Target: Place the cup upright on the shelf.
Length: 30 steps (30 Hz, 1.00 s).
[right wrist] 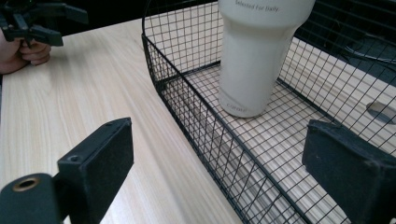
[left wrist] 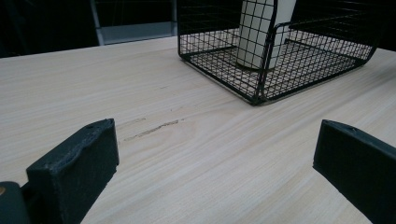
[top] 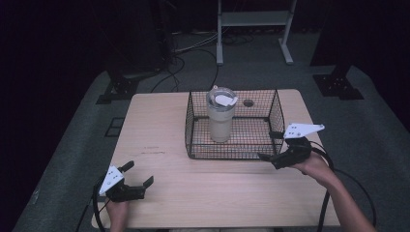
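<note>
High view: we hold both tongs spread wide, empty.
Right tongs (top: 270, 146) straddle the black wire basket's (top: 193, 126) corner; left tongs (top: 140, 174) hover over the pale wooden bench (top: 159, 121).

I read one line of small grey print, "Selected For Daily", near the top of the white tumbler (right wrist: 254, 51) in the right gripper view. A fainter word sits low on its side, too small for me to make out.
</note>
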{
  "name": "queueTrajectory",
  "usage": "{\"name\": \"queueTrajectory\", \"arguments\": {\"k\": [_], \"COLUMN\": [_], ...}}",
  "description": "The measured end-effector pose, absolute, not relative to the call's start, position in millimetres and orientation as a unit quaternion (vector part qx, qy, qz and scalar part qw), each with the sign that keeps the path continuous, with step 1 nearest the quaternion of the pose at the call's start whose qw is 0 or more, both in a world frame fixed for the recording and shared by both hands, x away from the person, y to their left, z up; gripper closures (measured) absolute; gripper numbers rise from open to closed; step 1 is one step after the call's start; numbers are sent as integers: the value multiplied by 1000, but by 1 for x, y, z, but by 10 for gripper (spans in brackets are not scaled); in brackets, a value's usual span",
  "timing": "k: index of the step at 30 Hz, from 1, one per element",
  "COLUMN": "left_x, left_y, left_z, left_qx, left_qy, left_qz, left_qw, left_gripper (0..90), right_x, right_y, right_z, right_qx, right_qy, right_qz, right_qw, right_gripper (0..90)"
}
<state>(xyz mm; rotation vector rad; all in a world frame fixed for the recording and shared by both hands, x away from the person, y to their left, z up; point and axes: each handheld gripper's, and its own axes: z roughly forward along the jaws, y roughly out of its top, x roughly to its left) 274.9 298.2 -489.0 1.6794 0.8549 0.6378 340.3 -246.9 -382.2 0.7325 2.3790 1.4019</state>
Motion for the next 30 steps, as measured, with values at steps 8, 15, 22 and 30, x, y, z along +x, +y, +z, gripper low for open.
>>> {"name": "queueTrajectory", "arguments": {"k": [8,15,22,30], "left_x": [275,275,275,275], "left_y": [298,298,298,298], "left_z": [-489,-489,-489,-489], "left_qx": [708,709,709,709], "left_qy": [361,359,360,360], "left_qz": [269,271,270,270], "left_qw": [545,544,543,543], "left_gripper": [0,0,0,0], "right_x": [334,326,320,313], "right_y": [-252,-257,-262,-264], "right_z": [-391,-398,-405,-414], "right_qx": [256,258,263,260], "right_qy": [827,825,826,828], "right_qz": [482,484,480,479], "right_qw": [137,139,134,132], "right_gripper": [84,84,84,84]}}
